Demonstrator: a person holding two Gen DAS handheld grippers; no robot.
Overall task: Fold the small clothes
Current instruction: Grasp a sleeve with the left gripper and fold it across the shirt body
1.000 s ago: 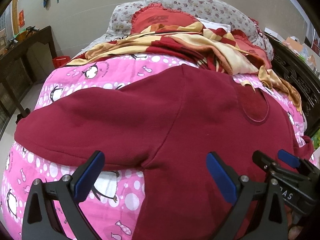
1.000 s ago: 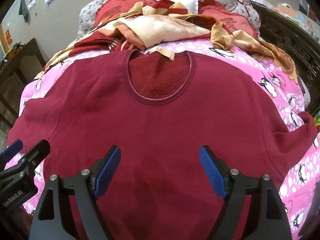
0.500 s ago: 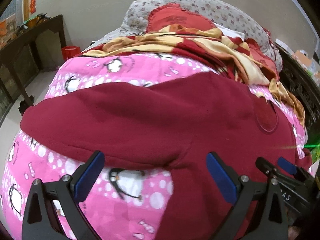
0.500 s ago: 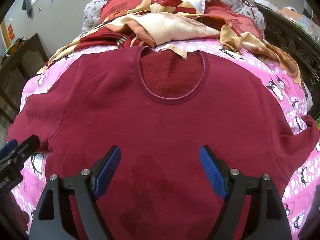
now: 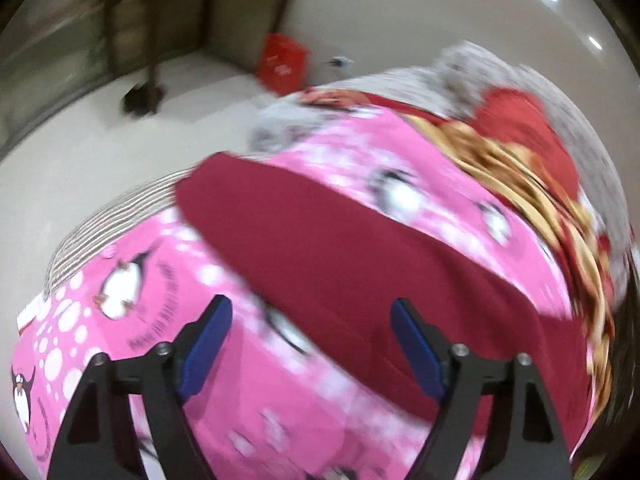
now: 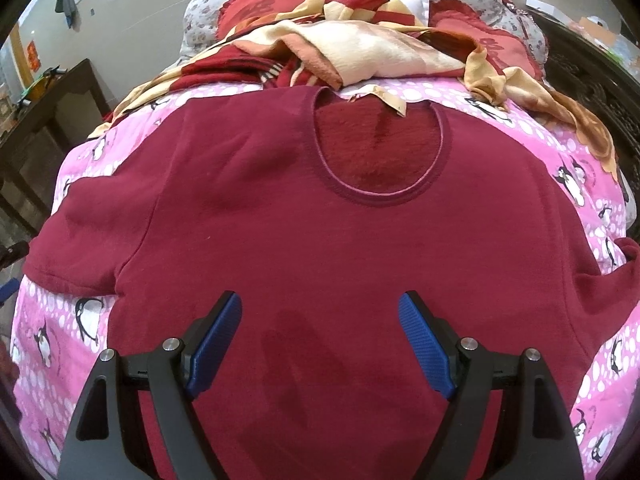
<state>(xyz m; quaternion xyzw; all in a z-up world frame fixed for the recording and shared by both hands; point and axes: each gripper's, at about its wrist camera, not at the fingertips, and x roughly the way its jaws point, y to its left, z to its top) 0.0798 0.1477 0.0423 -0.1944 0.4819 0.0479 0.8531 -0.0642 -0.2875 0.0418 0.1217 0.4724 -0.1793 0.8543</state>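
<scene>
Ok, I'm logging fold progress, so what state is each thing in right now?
Red sweatshirt: spread flat, front up, unfolded, sleeves out to both sides.
Left sleeve: lying straight on the pink penguin blanket.
Neck label: flipped out over the collar.
Patterned blanket: crumpled near the pillows.
Left gripper: jaws open, holding nothing.
Right gripper: jaws open, above the sweatshirt's lower half.

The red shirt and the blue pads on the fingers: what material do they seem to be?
Red shirt: probably soft knit with a fleecy lining; the inside at the neck looks fuzzy, and the rim is stitched. Blue pads: likely matte rubber or plastic, with a fine ribbed texture.
</scene>
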